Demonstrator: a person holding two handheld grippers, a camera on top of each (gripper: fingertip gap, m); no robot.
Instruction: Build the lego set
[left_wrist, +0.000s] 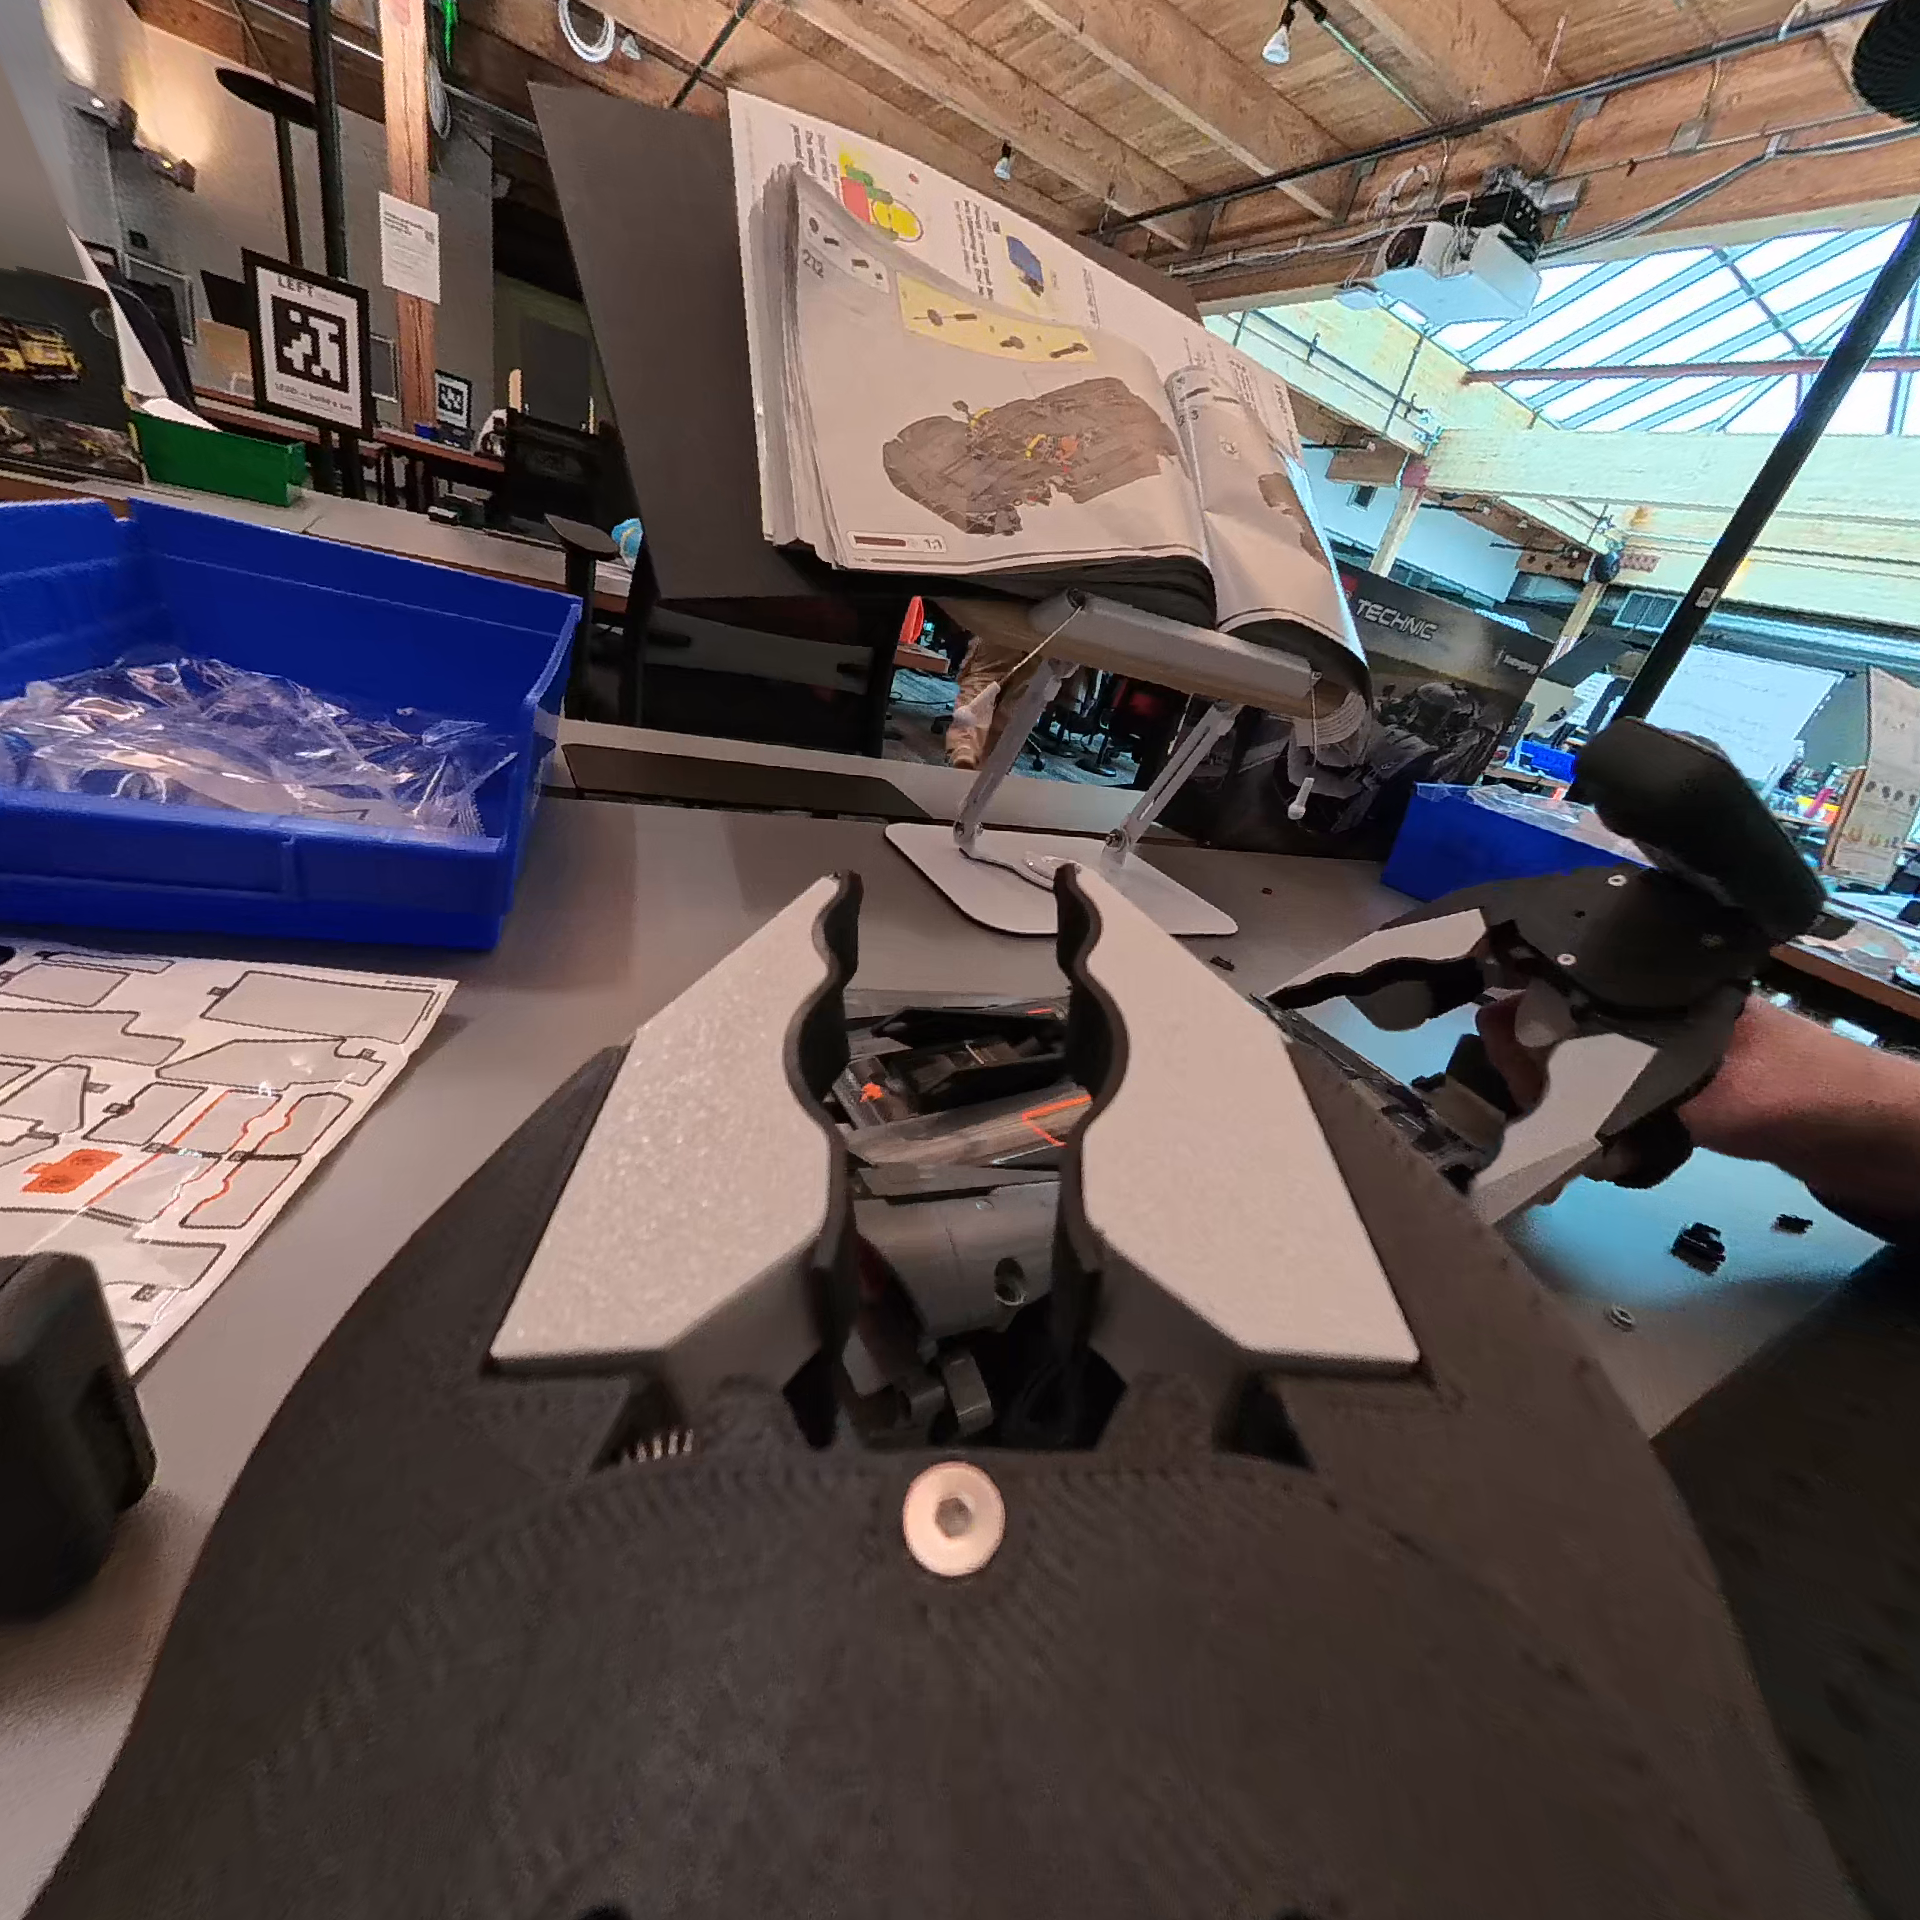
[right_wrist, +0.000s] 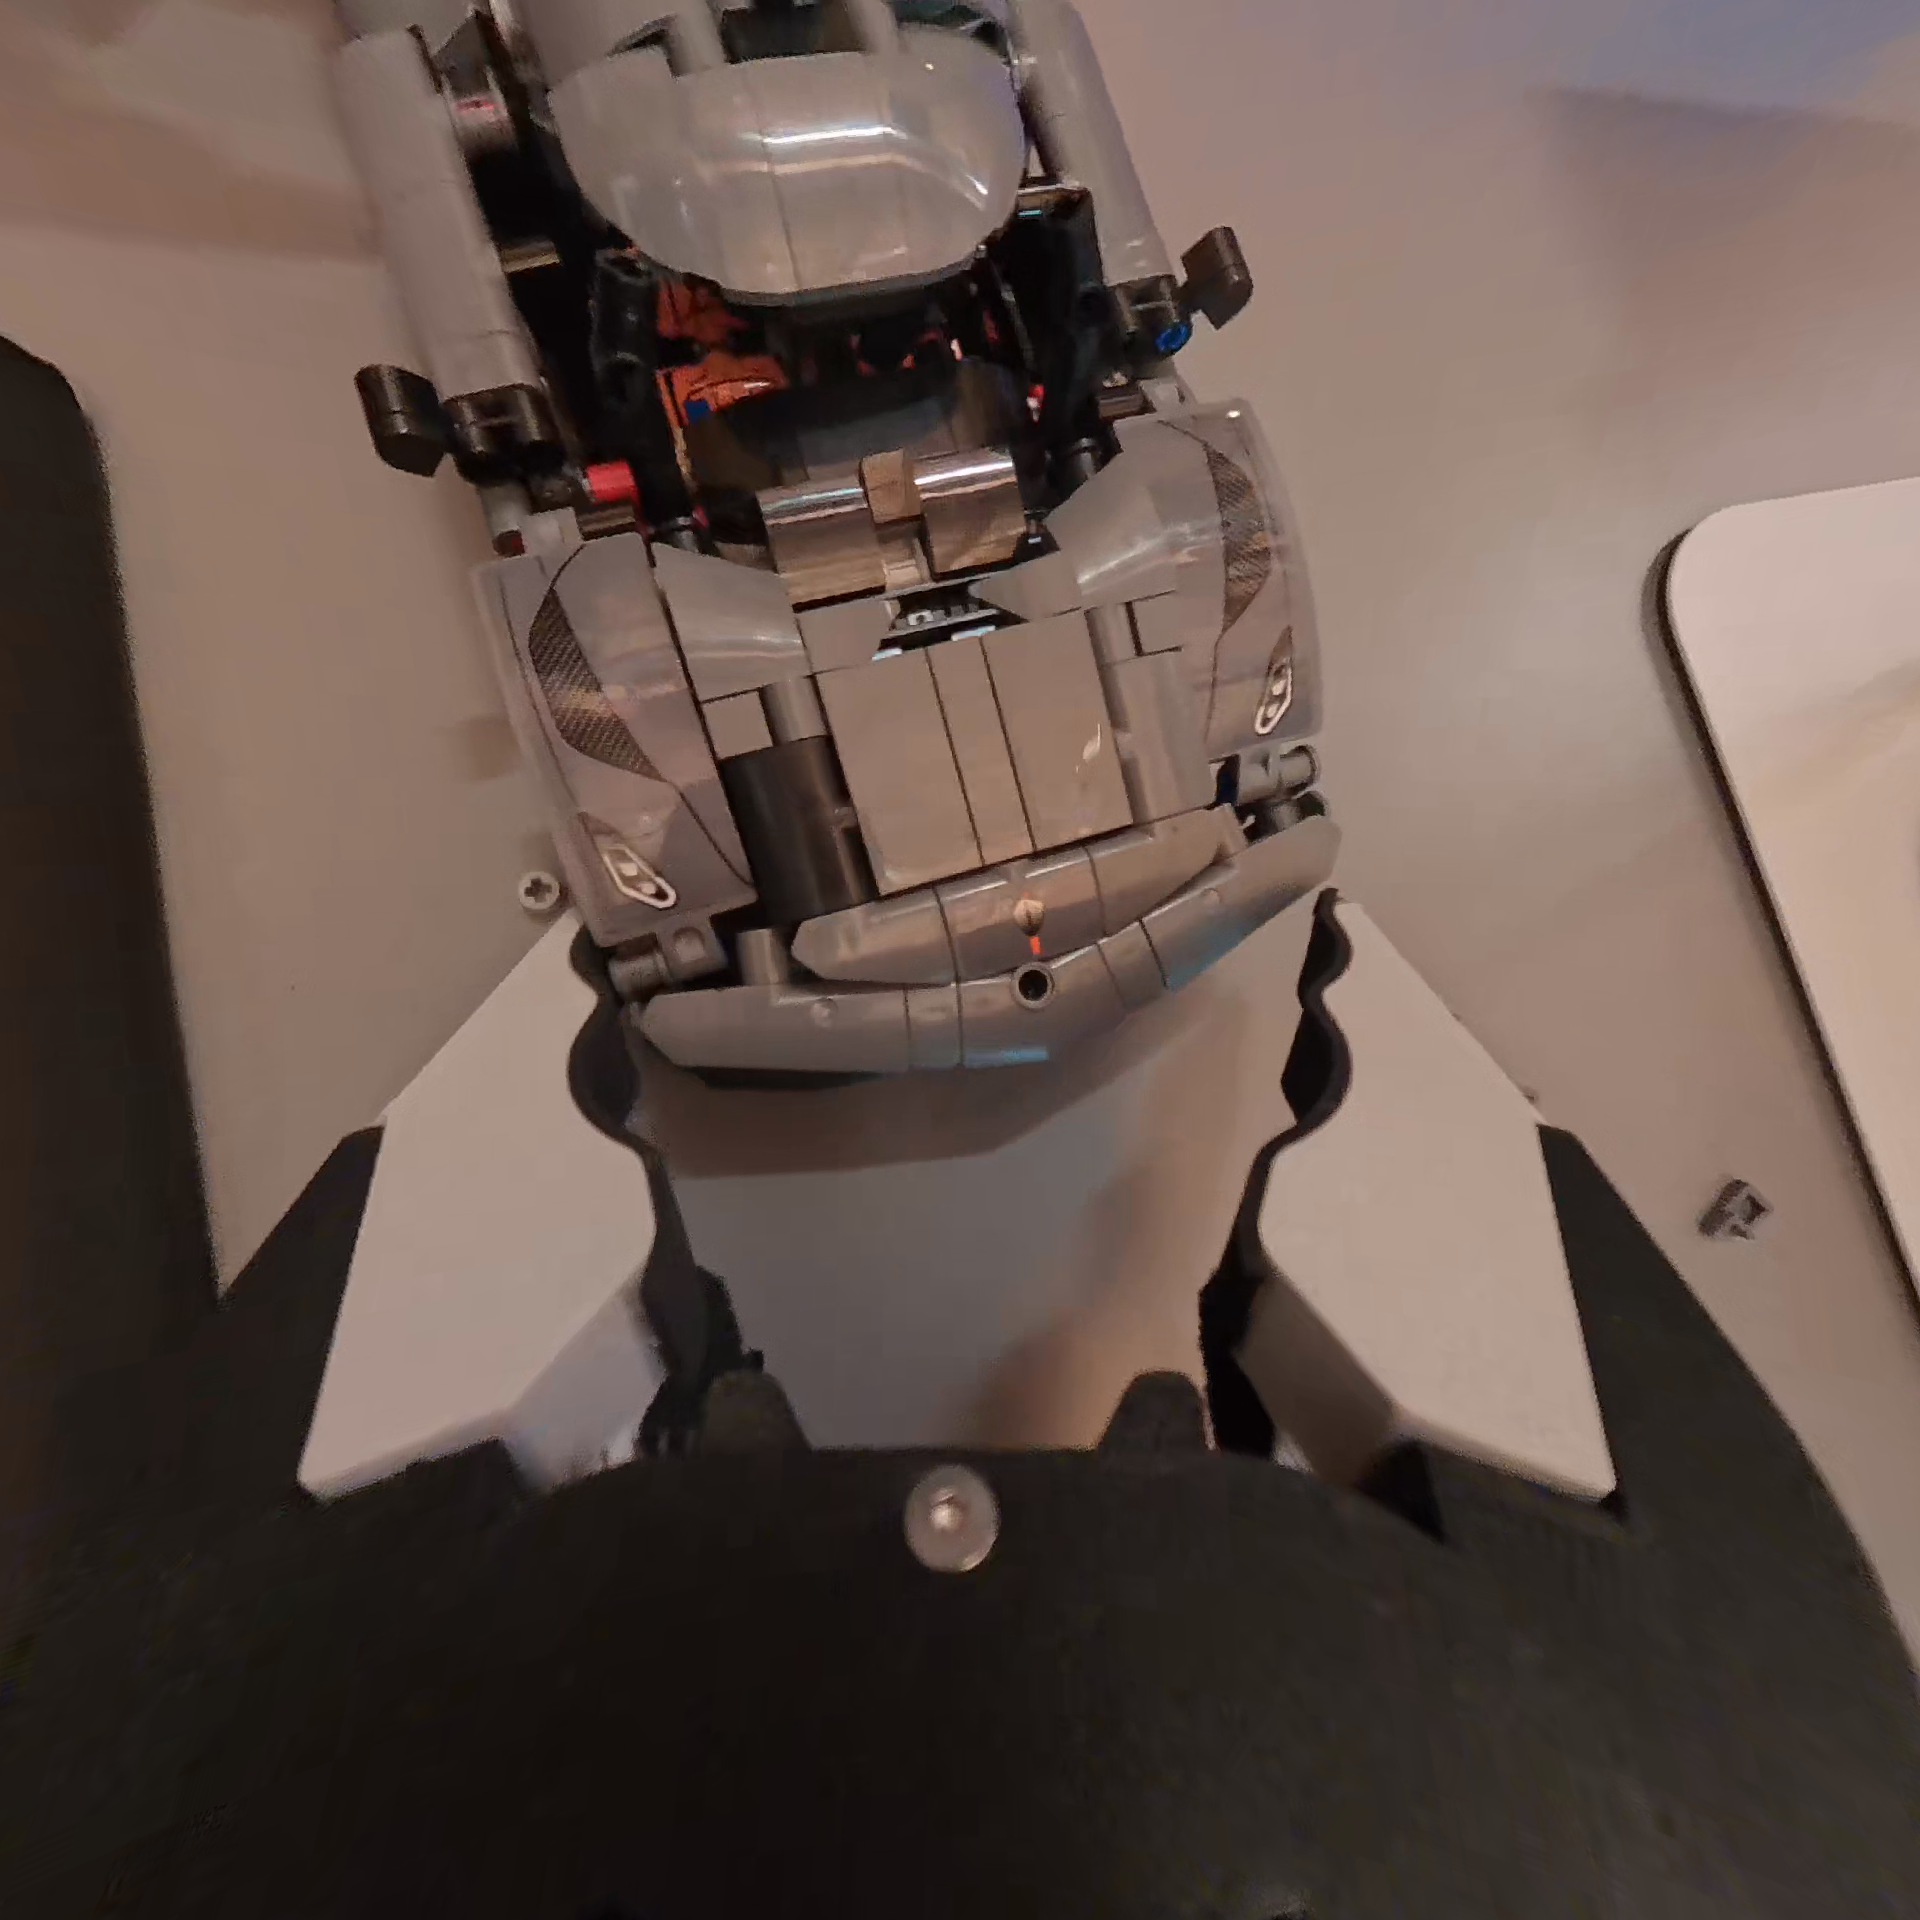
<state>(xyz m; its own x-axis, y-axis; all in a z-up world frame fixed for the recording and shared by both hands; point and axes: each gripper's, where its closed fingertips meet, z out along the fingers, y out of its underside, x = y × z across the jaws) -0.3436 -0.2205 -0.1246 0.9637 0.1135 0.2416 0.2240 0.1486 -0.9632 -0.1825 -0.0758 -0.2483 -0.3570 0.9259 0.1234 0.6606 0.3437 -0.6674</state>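
Left hand-held gripper (left_wrist: 956, 914): fingers apart, straddling part of the grey Lego car (left_wrist: 961, 1101); contact with the model cannot be told from this view. Dark and orange parts of the build show in the gap.

Right hand-held gripper (right_wrist: 951, 956): fingers spread wide, the car's front bumper (right_wrist: 935, 1013) sitting between the tips. Left fingertip (right_wrist: 597, 1023) looks to touch the bumper corner; right fingertip (right_wrist: 1325, 966) stands just clear of it. The car runs straight ahead from this gripper, bonnet nearest, windscreen farther.

To the left of my left gripper, a sticker sheet (left_wrist: 166, 1091) lies flat on the grey counter (left_wrist: 582, 935). Beyond it, a blue bin (left_wrist: 291, 852) holds clear plastic bags (left_wrist: 249, 738). Straight ahead, past the fingertips, the open instruction booklet (left_wrist: 997, 416) rests on a metal stand (left_wrist: 1060, 883). To the right, small black loose pieces (left_wrist: 1699, 1245) on the counter.
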